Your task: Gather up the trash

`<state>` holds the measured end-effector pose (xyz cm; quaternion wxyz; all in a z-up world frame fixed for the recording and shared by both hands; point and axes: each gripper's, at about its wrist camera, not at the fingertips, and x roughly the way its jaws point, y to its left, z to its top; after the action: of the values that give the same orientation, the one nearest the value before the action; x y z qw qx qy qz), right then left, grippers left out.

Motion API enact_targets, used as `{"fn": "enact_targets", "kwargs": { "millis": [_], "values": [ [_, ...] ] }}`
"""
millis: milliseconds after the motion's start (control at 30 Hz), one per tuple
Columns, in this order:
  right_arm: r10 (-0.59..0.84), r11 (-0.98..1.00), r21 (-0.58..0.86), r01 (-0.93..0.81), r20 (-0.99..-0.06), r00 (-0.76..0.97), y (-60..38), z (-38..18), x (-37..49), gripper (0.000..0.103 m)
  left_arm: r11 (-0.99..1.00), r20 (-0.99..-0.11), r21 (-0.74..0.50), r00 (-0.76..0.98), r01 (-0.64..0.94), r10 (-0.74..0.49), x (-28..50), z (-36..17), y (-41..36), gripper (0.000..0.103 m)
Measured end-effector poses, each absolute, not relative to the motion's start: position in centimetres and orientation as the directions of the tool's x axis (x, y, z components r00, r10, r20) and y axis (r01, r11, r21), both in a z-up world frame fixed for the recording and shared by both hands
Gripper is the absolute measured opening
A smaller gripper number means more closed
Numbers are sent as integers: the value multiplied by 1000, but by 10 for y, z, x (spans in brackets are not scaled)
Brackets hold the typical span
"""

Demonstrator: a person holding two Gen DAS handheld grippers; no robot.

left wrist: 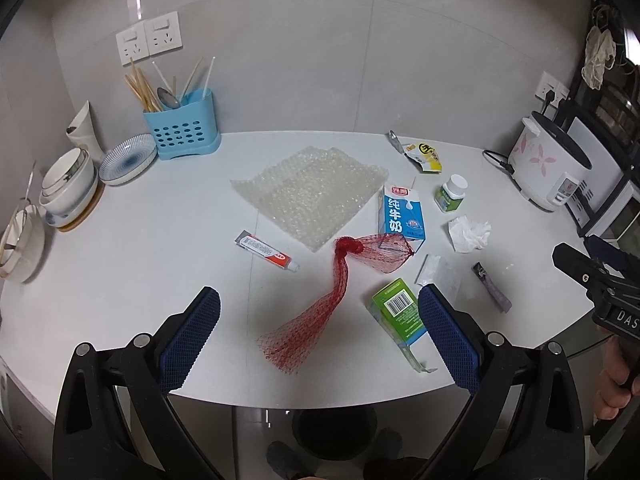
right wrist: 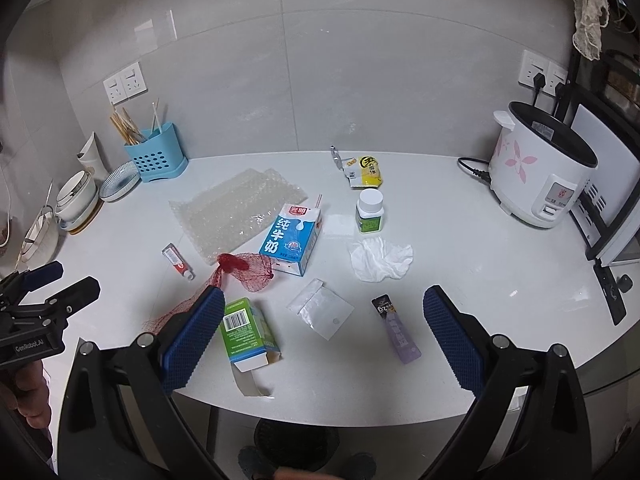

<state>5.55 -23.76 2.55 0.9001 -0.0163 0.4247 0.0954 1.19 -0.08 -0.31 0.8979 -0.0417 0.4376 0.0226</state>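
Red net [left wrist: 340,280] lies slack mid-counter [left wrist: 160,248], one end touching the milk carton [left wrist: 402,212], bubble wrap [left wrist: 312,192] just behind. Left gripper [left wrist: 320,336] hangs over the near edge w/ jaws spread wide, holding nothing. Right gripper [right wrist: 322,336] likewise wide apart & empty, above the green box [right wrist: 246,330], clear bag [right wrist: 320,308] and purple sachet [right wrist: 398,334]. Tissue [right wrist: 380,258], pill bottle [right wrist: 370,212], snack wrapper [right wrist: 366,170], tube [right wrist: 178,261] scattered nearby.

One milk carton [right wrist: 291,239]; one green box [right wrist: 247,329]; one pill bottle [right wrist: 370,212]; two wall sockets [left wrist: 149,39].
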Motion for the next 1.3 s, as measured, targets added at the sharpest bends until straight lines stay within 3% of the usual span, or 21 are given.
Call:
{"fn": "enact_targets", "kwargs": {
  "millis": [1300],
  "values": [
    [131,984,23,-177,-766,630,-235,30,51,96,997,-792,-52,611,-64,-2,13,-2,2,97]
  ]
}}
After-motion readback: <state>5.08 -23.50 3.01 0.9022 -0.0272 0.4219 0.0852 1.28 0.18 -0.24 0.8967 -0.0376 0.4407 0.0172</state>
